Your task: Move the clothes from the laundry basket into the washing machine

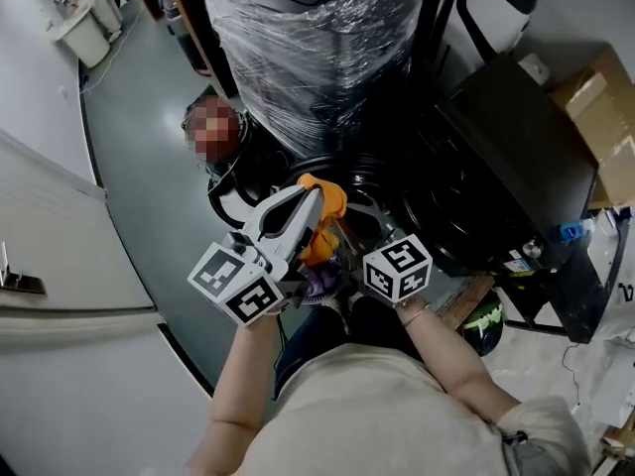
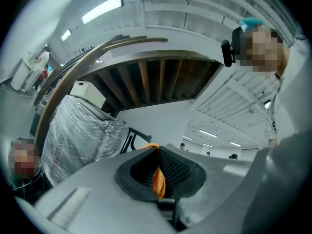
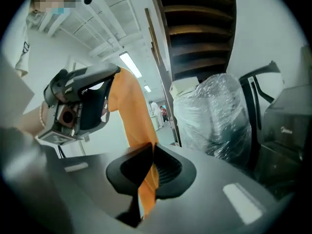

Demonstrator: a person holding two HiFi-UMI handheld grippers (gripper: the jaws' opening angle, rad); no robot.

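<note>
One orange garment (image 1: 323, 202) is in hand, held up in the air in front of the person. None of it is inside a machine.

- Left gripper (image 2: 157, 155): jaws pressed together, with a fold of the orange cloth pinched between the pads.
- Right gripper (image 3: 150, 155): jaws also closed on the same cloth. In the right gripper view the fabric runs as a taut strip from these jaws up to the left gripper's tips.
- Head view: both grippers sit close together above a dark round opening (image 1: 369, 206), just below a plastic-wrapped bundle (image 1: 317, 48). A black cabinet (image 1: 516, 157) stands just to the right. I take the opening to be the washer drum, but it is too dark to be sure.
- A scrap of purple cloth (image 1: 319, 282) shows lower down, between the two marker cubes. It probably lies in the basket, but I cannot make out the basket itself.

Progress, as a judgement: mid-transfer of one item. The lift is done; the drop into the drum is not. At least the purple piece is left to move. No view shows whether anything is already in the drum, so the count of finished items is unknown.
</note>
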